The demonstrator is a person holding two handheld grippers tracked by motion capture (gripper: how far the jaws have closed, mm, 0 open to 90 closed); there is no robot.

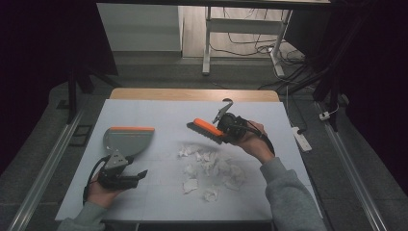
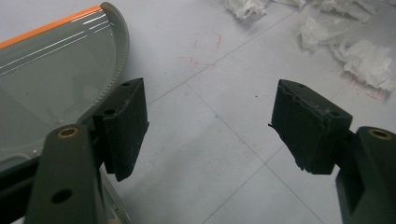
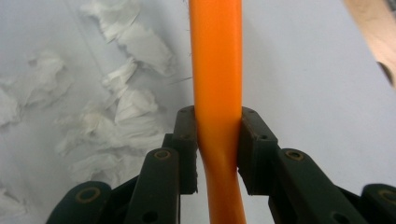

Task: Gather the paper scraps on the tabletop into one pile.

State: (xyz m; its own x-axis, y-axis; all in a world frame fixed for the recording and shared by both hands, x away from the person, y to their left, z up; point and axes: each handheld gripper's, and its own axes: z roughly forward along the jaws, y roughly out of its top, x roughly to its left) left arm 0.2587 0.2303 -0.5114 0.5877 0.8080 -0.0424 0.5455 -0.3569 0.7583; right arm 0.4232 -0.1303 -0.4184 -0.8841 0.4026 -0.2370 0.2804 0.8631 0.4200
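Bristles of the brush (image 1: 206,130) clamped in the right gripper (image 3: 217,149) are blurred; left gripper (image 2: 210,126) gapes.

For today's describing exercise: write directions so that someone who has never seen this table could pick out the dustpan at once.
Start at the pale table and look to its left half, just beyond the open left gripper. There lies the dustpan, a flat grey scoop. Its straight orange front edge sets it apart from the crumpled white paper scraps and from the orange-handled brush in the right gripper.
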